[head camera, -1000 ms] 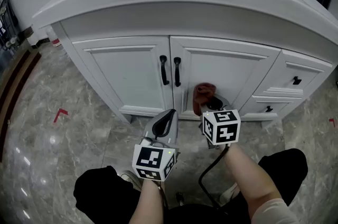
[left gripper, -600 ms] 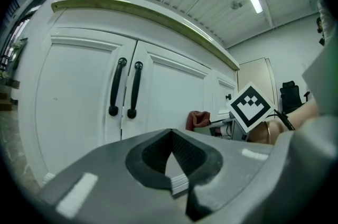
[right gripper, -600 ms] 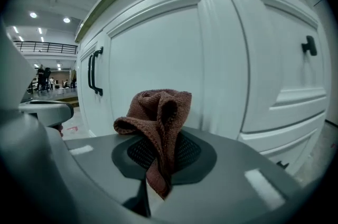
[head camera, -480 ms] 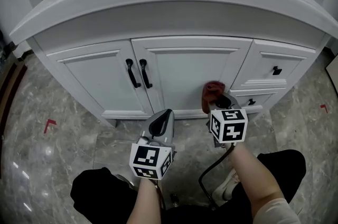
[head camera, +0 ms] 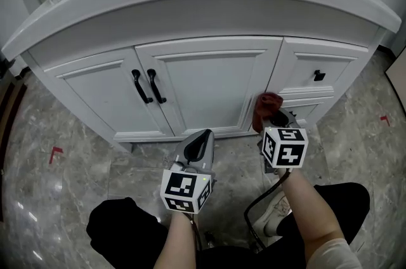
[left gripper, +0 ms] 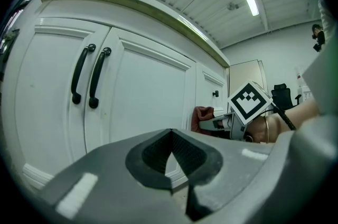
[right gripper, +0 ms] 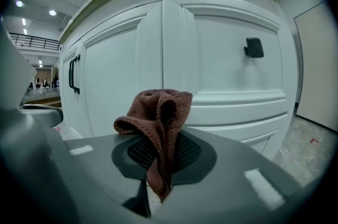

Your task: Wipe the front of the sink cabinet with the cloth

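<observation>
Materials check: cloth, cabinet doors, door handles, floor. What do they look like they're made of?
Cloth: reddish-brown knit or terry fabric, possibly microfibre; a looped weave shows and it folds limply.
Cabinet doors: white painted panels with a smooth satin sheen; wood or MDF underneath, cannot tell.
Door handles: probably metal with a matte black coating.
Floor: grey veined polished stone or stone-look tile; it reflects light.

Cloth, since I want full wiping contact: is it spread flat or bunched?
Bunched. The cloth sits as a crumpled wad pinched in the right tongs, which are shut on it, one end trailing down between them.
</observation>
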